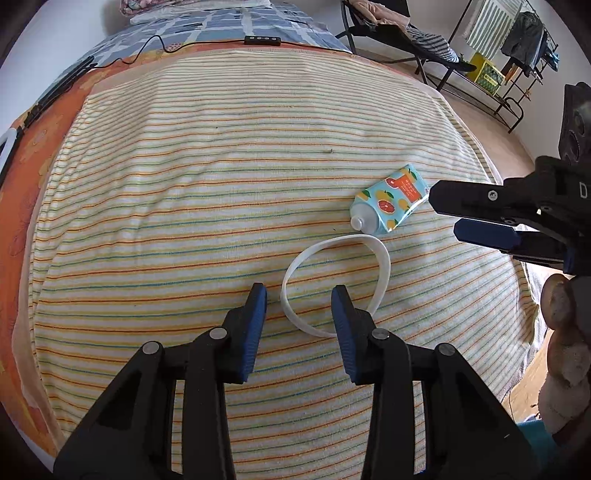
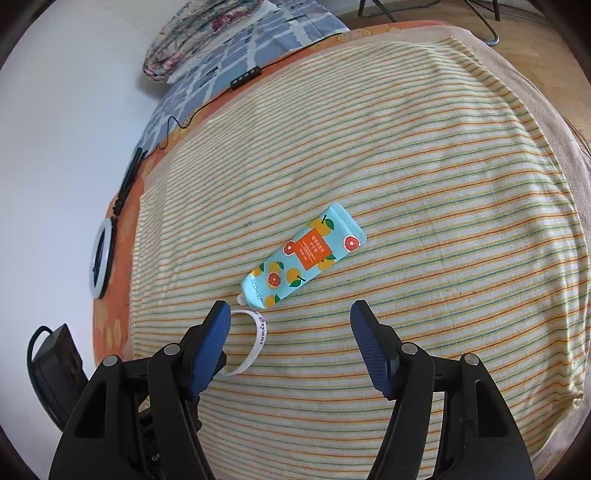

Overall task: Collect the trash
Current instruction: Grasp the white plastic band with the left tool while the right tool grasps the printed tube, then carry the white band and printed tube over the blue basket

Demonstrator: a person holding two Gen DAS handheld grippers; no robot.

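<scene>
Two bits of trash sit on a bed covered with a striped blanket (image 1: 221,184), seen first from the left wrist: a white band (image 1: 382,258) curled into a loop and a little blue tube (image 1: 391,201) printed with oranges, lying just beyond the band near the blanket's right side. Further back there's a blue patchwork quilt (image 1: 236,26), a black cable with a remote (image 1: 261,40), and off to the right a folding chair (image 1: 399,33) and a clothes rack (image 1: 517,44) on a wood floor. The left gripper (image 1: 299,306) is partly spread right over the near side of the loop, with the band's left strand running between its blue pads, but they aren't squeezing it. The right gripper (image 1: 454,212) pokes in from the right, its tips just beside the tube's flat end.

From the right wrist, same blanket (image 2: 406,166), white wall on the left, and a ring light (image 2: 99,258) lying at the bed's edge. The tube (image 2: 303,254) lies diagonally, cap toward the camera, with the band (image 2: 255,343) just below the cap. The right gripper (image 2: 290,325) is spread wide, holding nothing; its left pad covers part of the band.
</scene>
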